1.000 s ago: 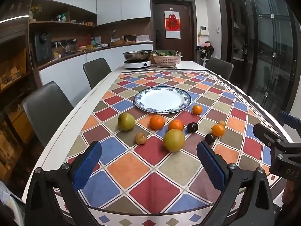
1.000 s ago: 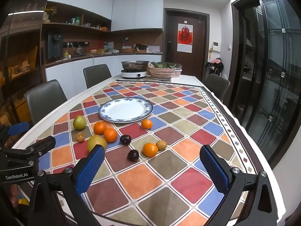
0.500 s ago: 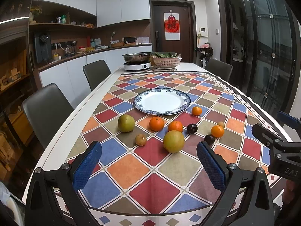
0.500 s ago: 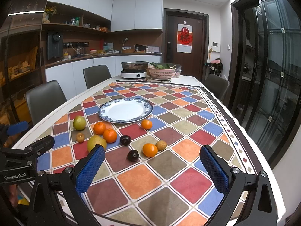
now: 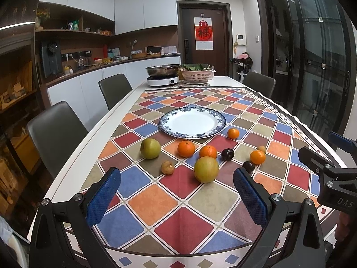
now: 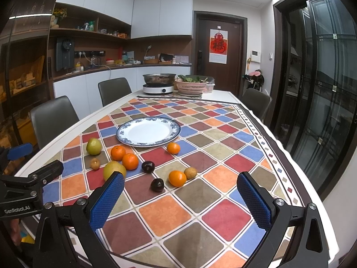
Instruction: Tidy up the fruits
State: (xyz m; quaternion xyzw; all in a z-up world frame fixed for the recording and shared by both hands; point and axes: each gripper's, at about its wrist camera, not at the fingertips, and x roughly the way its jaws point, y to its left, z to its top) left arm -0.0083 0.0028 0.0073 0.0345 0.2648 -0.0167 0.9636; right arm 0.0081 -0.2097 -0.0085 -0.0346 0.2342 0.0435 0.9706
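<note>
Both wrist views low at table end, facing plate [image 5: 192,122]; fruit shared.

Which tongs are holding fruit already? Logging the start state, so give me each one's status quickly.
Left tongs: open, holding nothing.
Right tongs: open, holding nothing.

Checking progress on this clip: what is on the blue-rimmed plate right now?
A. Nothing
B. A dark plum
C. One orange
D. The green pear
A: the plate shows only bare white, and every fruit, such as the nearest orange, lies on the tablecloth beside it.
</note>
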